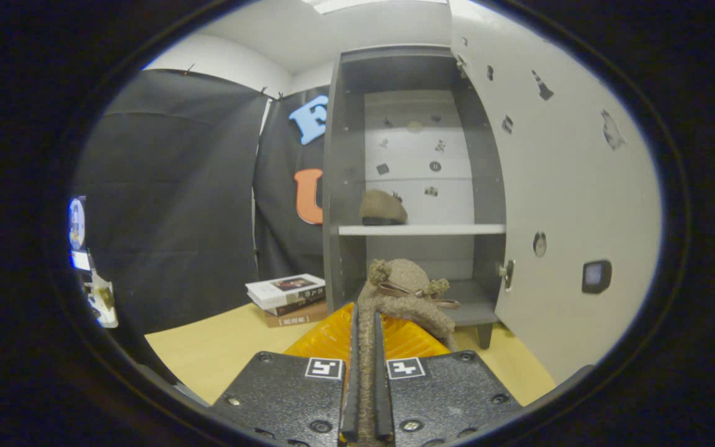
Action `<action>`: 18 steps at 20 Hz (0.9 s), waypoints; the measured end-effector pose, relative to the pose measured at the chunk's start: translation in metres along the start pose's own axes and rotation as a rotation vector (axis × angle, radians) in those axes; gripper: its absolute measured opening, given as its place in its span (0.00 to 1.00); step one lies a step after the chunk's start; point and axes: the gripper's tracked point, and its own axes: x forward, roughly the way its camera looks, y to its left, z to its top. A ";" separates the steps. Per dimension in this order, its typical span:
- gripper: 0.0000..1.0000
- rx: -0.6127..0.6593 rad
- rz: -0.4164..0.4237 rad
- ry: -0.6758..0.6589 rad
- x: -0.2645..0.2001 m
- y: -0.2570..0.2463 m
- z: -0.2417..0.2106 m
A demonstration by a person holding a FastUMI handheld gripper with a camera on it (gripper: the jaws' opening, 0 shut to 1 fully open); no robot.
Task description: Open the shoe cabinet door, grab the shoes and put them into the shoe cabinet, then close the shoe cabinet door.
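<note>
The shoe cabinet [416,186] stands open, its door [568,205] swung wide to the right of the opening, so the first step looks done. One fuzzy brown slipper [382,208] already sits on the cabinet's white middle shelf [457,229]. The gripper [364,372] has its fingers pressed nearly together, pinching the edge of a second fuzzy slipper with a ribbon bow [404,298], which hangs just in front of the cabinet's lower compartment and has not yet been set down. Judging by this, roughly half the work is behind: what remains is placing this slipper inside, letting go, and shutting the door. A stack of books [287,298] lies left of the cabinet's foot.
</note>
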 end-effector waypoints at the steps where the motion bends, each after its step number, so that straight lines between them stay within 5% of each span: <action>1: 0.13 -0.009 0.004 -0.023 -0.001 0.001 0.016; 10: 0.13 -0.104 -0.024 -0.147 0.008 -0.014 0.165; 18: 0.13 -0.094 -0.093 -0.082 0.088 -0.055 0.250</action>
